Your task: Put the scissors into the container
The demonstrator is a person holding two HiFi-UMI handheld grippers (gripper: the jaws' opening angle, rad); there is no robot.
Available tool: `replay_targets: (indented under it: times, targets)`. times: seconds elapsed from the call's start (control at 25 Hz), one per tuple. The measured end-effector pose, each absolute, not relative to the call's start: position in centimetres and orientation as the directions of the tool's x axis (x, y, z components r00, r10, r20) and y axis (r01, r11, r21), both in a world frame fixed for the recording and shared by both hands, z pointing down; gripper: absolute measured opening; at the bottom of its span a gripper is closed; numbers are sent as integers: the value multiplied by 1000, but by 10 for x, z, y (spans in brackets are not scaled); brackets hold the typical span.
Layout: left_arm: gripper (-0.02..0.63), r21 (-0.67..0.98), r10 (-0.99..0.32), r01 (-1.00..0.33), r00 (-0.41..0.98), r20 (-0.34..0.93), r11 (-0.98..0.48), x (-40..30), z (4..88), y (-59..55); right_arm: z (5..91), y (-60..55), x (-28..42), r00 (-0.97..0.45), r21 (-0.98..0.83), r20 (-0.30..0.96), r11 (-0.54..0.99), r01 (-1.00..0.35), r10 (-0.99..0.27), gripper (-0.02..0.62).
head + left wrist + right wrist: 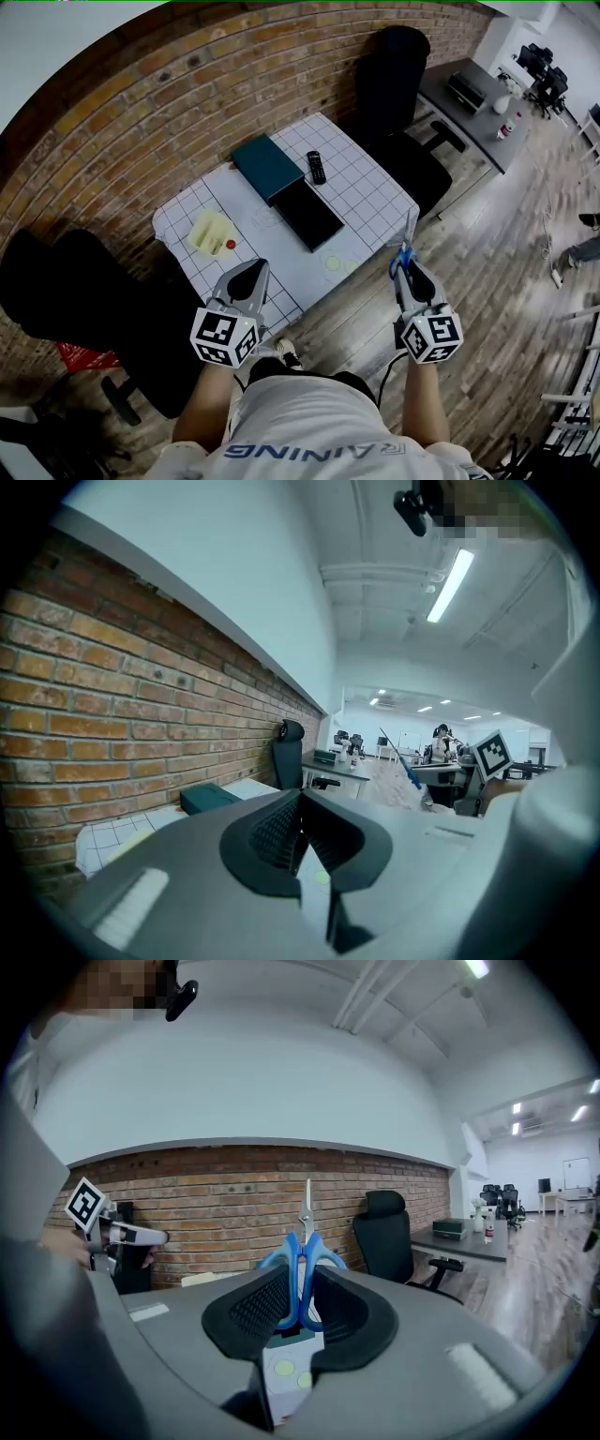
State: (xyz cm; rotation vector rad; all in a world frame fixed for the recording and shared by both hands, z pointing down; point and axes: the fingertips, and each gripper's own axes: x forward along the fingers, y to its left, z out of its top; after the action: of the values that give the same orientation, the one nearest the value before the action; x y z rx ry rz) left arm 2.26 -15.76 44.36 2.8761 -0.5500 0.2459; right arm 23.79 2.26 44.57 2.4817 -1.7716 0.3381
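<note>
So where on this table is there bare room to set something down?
Bare cloth lies right of the remote up to the table edge, and along the near edge between the yellow tray and the green dots. The middle is crowded: teal box beside black container.

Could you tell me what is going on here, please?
A person holds a gripper in each hand before a table. The right gripper is shut on the blue handles of the scissors, blades pointing away, not yet over the table. The left gripper is shut and empty. The container lies on the table, scissors not in it yet.
</note>
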Motion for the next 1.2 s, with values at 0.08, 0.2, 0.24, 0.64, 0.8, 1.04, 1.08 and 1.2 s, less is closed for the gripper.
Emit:
replay_targets:
  times: [0.08, 0.2, 0.24, 0.64, 0.8, 1.04, 1.08, 1.2]
  targets:
    - [2, 166, -350, -385, 914, 207, -908, 21, 448, -174, 449, 0, 237, 294, -67, 229, -317, -946, -928, 103]
    - [2, 177, -371, -410, 903, 215, -895, 18, 454, -194, 457, -30, 234, 253, -61, 253, -276, -959, -934, 103]
    - [2, 183, -381, -420, 899, 217, -889, 17, 456, -199, 459, -38, 233, 236, -55, 262, -259, -964, -936, 103]
    - [2, 175, -545, -599, 792, 274, -782, 23, 470, -241, 477, -129, 269, 31, -91, 298, -61, -994, -954, 103]
    - [2, 172, -612, -667, 738, 285, -725, 49, 468, -252, 481, -166, 304, -57, -108, 307, 25, -994, -950, 104]
    - [2, 160, -707, -768, 636, 310, -621, 75, 471, -254, 499, -211, 339, -200, -131, 338, 164, -978, -920, 103]
    - [2, 157, -716, -778, 623, 316, -608, 78, 472, -253, 502, -217, 341, -220, -137, 343, 184, -973, -913, 103]
    - [2, 148, -734, -801, 592, 334, -579, 82, 475, -250, 512, -229, 337, -273, -150, 356, 234, -961, -894, 103]
